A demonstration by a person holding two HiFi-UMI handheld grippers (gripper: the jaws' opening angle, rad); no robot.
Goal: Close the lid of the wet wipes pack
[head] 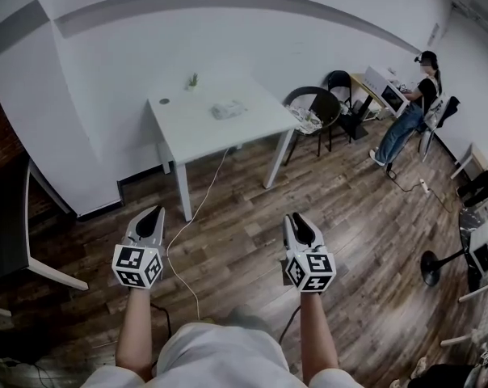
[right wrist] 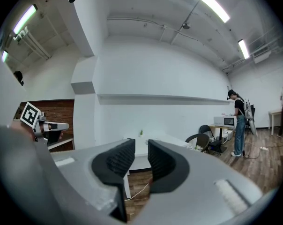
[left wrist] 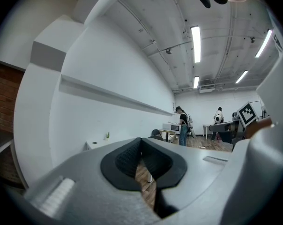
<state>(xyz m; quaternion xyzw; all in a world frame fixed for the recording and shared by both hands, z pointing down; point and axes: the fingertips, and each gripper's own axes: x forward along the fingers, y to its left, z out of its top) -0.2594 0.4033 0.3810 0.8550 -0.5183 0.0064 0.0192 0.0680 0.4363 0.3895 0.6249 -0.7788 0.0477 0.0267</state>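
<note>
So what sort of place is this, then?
Probably a sparse office or lab workroom: a plain white table on a wood floor, a black chair beside it, and a person seated at a far desk.

The left claw (head: 157, 209) and right claw (head: 295, 216) are grey.

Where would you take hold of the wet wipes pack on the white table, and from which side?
Probably across its narrower width, coming down from above. The wet wipes pack lies flat and low on the table, which leaves little side wall to pinch from the level. The near table edge looks like the open approach. The pack is too small in the picture to tell whether it is open.
</note>
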